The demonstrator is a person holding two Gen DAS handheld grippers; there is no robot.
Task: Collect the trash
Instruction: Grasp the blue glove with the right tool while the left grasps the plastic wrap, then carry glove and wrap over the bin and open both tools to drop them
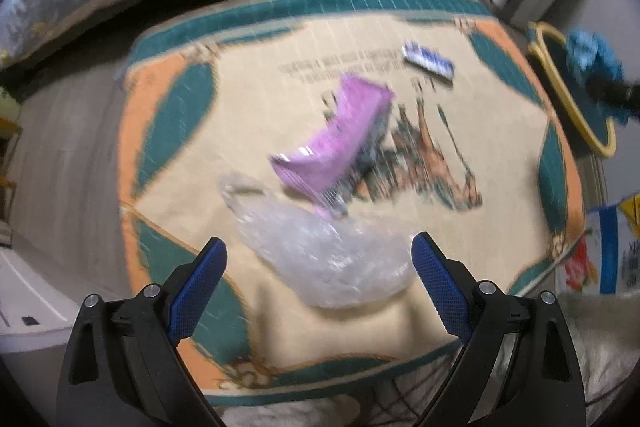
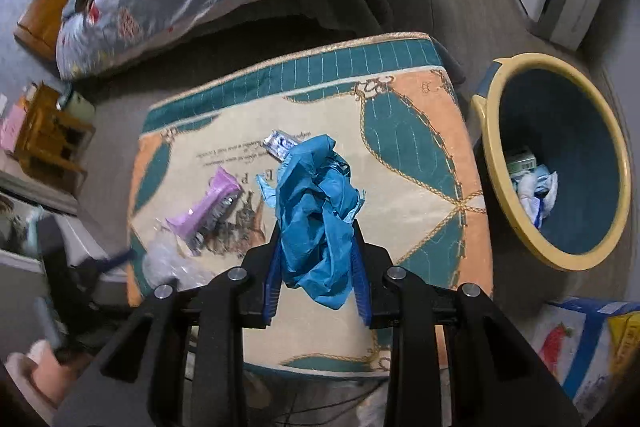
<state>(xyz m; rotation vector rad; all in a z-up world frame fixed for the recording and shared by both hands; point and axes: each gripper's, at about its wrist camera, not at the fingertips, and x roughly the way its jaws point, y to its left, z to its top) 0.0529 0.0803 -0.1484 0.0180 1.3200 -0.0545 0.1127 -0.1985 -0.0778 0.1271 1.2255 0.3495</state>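
The right gripper (image 2: 316, 263) is clamping a crumpled blue glove (image 2: 316, 211) between its blue pads (image 2: 273, 283), the glove bulging up above the fingertips and hanging down below them, held over the near half of the patterned cushion (image 2: 420, 187). The left gripper (image 1: 318, 283) is standing with its jaws spread wide and holding nothing, its pads (image 1: 196, 291) flanking a crumpled clear plastic bag (image 1: 320, 259) that is lying toward the near edge of the cushion (image 1: 248, 95); whether the pads are touching the bag cannot be told through the motion blur. A purple wrapper (image 1: 332, 143) is lying near the cushion's middle, just beyond the bag, its far end tilting upward. A small blue-and-silver foil packet (image 1: 428, 61) is resting toward the far right part of the cushion, apart from the wrapper; in the right wrist view this packet (image 2: 280, 143) is showing just beyond the held glove. A yellow-rimmed bin (image 2: 492, 163) is standing on the floor just beside the cushion's right edge, and it is containing white and pale blue discarded items (image 2: 534, 187). In the left wrist view the glove (image 1: 592, 59) is appearing above the bin's rim (image 1: 560, 83), off the cushion's far right corner.
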